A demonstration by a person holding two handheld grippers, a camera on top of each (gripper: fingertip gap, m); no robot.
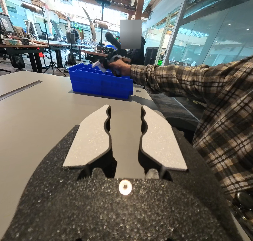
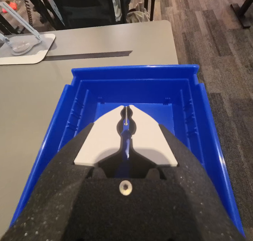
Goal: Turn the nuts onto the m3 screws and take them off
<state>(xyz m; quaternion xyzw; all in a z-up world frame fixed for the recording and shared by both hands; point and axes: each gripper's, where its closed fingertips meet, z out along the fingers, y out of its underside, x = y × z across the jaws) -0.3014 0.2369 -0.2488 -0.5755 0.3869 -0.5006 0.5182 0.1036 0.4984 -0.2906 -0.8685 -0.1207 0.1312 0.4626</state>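
Observation:
My right gripper point(image 2: 127, 106) is shut on a thin silver m3 screw point(image 2: 126, 116) that lies along the slot between its fingers, held above the inside of a blue plastic bin point(image 2: 131, 72). In the left wrist view the right gripper point(image 1: 97, 67) shows far off over the same blue bin point(image 1: 101, 83), held by a hand with a plaid sleeve. My left gripper point(image 1: 125, 108) is open and empty, low over the grey table point(image 1: 41, 118), short of the bin. No nut shows in either view.
A white lamp base point(image 2: 24, 48) stands on the table's far left. A dark slot point(image 2: 89, 55) runs across the table behind the bin. The table's right edge is close to the bin, with carpet floor point(image 2: 219, 56) beyond. A plaid-sleeved arm point(image 1: 191, 81) crosses the right side. My right fingertips sit around 50 cm from my left ones.

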